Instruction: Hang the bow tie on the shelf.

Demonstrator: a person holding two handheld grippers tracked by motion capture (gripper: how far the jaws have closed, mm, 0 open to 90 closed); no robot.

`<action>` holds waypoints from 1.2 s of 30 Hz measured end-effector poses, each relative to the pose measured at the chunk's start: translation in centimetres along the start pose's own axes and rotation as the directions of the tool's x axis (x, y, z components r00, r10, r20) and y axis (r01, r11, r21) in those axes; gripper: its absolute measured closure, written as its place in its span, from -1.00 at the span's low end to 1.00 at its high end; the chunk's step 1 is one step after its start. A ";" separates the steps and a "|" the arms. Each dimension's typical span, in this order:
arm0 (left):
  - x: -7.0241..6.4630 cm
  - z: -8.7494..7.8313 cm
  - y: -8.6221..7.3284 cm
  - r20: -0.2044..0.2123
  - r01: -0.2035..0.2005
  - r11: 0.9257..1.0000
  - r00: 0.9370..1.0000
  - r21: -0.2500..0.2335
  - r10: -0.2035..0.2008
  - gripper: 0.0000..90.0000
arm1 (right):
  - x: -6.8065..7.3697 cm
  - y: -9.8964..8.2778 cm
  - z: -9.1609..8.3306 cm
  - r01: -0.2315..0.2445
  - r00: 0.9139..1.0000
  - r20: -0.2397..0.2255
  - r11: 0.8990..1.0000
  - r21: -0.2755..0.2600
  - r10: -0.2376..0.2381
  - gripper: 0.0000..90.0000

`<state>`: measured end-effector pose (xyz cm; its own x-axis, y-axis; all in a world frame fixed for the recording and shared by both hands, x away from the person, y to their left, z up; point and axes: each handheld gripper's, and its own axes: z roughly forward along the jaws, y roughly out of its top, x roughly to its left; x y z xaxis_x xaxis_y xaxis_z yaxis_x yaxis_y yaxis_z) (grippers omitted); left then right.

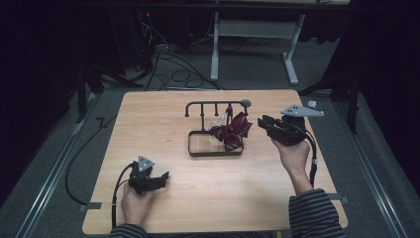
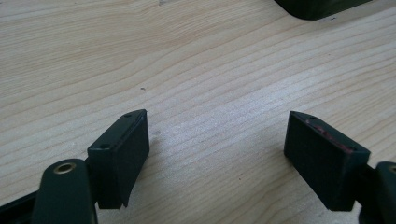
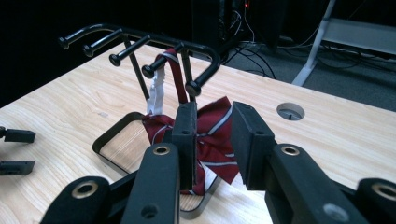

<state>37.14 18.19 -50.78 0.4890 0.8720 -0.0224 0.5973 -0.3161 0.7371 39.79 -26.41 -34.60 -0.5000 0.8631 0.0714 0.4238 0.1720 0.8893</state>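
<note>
Nearest the person, the left gripper (image 1: pixel 161 177) rests low over the near-left part of the wooden table (image 1: pixel 237 198), held in the person's left hand (image 1: pixel 134 203); in the left gripper view its jaws stand wide apart over bare wood, with nothing between them. Farther out and to the right, the right gripper (image 1: pixel 262 123) is held in the person's right hand (image 1: pixel 293 151), above a striped sleeve (image 1: pixel 314 214), and points left toward the middle of the table. In the right gripper view (image 3: pixel 212 140) its jaws are partly parted, a narrow gap between the pads; the dark red striped bow tie (image 3: pixel 210 135) shows through that gap just beyond the tips, and the pads do not press on it. The bow tie (image 1: pixel 231 131) hangs by its strap from a peg of the black hook stand (image 1: pixel 200 106) at the table's centre, drooping over the right side of the stand's base frame (image 1: pixel 190 145). A white strap end (image 3: pixel 156 91) hangs from the same peg. A round cable hole (image 3: pixel 290 111) lies in the table to the right of the stand. Beyond the far edge, cables (image 1: pixel 173 69) lie on the grey floor beside a white desk frame (image 1: pixel 257 44).
</note>
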 end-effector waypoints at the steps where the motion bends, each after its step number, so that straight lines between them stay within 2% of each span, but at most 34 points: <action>1: 0.0 0.0 0.0 -0.001 0.001 1.000 1.000 -0.001 -0.001 -0.49 | -0.1 -0.1 -0.1 -0.002 1.000 0.002 1.000 0.000 0.002 0.63; 36: 0.0 0.0 0.0 0.000 0.001 1.000 1.000 0.000 -0.001 -0.49 | -1.5 -3.9 -3.5 -0.072 0.997 0.016 0.997 -0.019 0.072 0.60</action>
<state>37.14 18.19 -50.79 0.4886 0.8722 -0.0227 0.5973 -0.3155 0.7373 36.27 -30.04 -36.55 -0.4563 0.8806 0.1281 0.4443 0.1007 0.8902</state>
